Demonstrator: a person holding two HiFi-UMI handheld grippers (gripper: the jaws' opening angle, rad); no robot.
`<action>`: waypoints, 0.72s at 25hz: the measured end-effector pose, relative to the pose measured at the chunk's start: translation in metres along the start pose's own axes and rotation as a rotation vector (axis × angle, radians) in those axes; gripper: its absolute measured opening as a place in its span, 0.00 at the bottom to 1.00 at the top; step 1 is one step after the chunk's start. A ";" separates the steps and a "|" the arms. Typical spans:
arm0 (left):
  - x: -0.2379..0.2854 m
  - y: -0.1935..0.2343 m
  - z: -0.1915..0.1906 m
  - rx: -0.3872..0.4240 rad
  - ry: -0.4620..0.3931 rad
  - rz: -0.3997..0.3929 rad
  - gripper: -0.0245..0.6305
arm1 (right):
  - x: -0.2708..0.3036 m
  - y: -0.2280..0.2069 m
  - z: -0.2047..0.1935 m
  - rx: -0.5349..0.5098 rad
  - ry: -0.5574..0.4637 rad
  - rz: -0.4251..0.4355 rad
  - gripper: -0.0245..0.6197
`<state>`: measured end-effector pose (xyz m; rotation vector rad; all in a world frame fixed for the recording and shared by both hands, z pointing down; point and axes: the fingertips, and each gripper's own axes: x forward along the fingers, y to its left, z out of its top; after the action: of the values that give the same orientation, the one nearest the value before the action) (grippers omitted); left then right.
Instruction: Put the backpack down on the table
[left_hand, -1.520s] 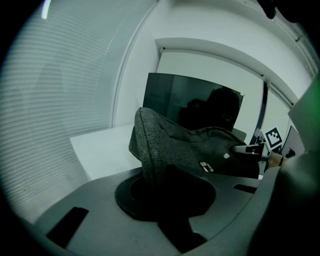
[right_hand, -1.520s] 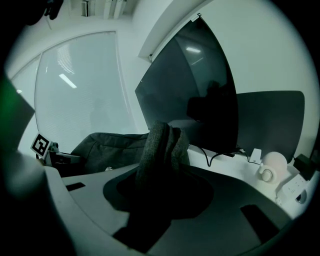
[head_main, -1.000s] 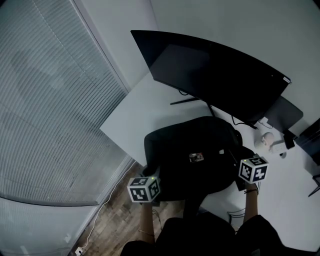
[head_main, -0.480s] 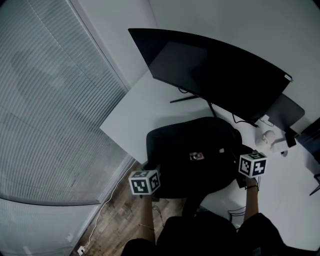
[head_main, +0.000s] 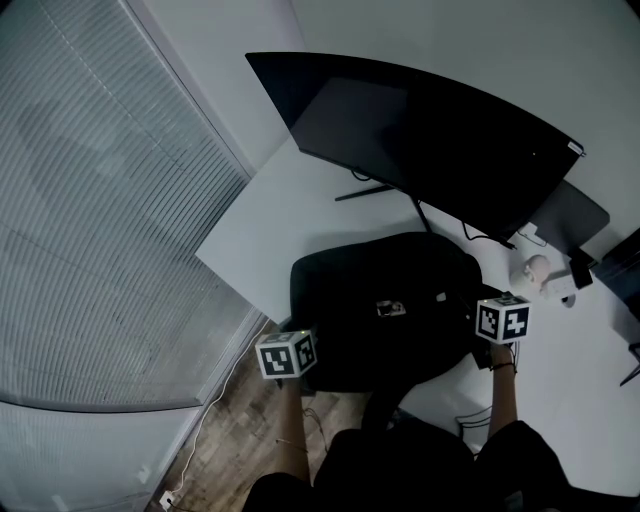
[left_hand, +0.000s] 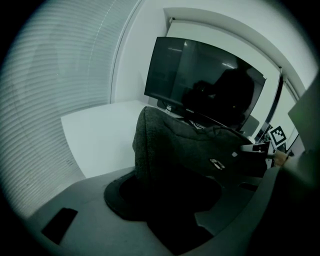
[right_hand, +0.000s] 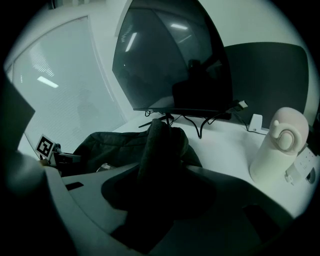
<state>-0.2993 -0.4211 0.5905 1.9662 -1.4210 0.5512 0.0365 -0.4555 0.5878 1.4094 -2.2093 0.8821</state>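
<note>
Here, the black fabric backpack (head_main: 385, 310) lies on the white bench (head_main: 270, 225), in front of the curved black monitor (head_main: 430, 140), with a gripper at each near corner. Both grippers have come lower than a moment earlier, and the bag now sits flatter and fully on the surface. The fingers of the left gripper (left_hand: 165, 205) have just been opening and stand spread, with a ridge of the bag's cloth rising loose between them. The fingers of the right gripper (right_hand: 160, 200) have also just been easing apart, though less, and a fold of the same cloth fills their gap and seems pinched. That suggests the set-down is all but done, with only the release and the pull-back left. Space is tight on the near left, where the bag's corner reaches the bench's edge, apparently a little over it, with the wooden floor (head_main: 230, 420) below and the slatted window blind (head_main: 100, 200) beyond. A tug from a finger caught in the cloth could drag the bag toward that drop. To the far left the bench is bare, leaving room to nudge the bag inward. On the right a white rounded flask (right_hand: 277, 145) stands near the right gripper but apart from the bag, so that hand looks best drawn straight back toward the person.
</note>
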 end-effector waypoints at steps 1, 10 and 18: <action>0.001 0.001 0.000 -0.001 0.003 0.006 0.29 | 0.001 -0.001 0.000 0.002 0.003 -0.001 0.26; 0.008 0.011 -0.005 -0.036 0.027 0.029 0.36 | 0.006 -0.009 -0.005 0.009 0.042 -0.040 0.30; 0.006 0.021 -0.001 0.037 0.012 0.147 0.51 | 0.003 -0.017 -0.005 -0.054 0.027 -0.140 0.40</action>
<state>-0.3177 -0.4284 0.6004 1.8937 -1.5669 0.6578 0.0506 -0.4595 0.5982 1.4971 -2.0701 0.7827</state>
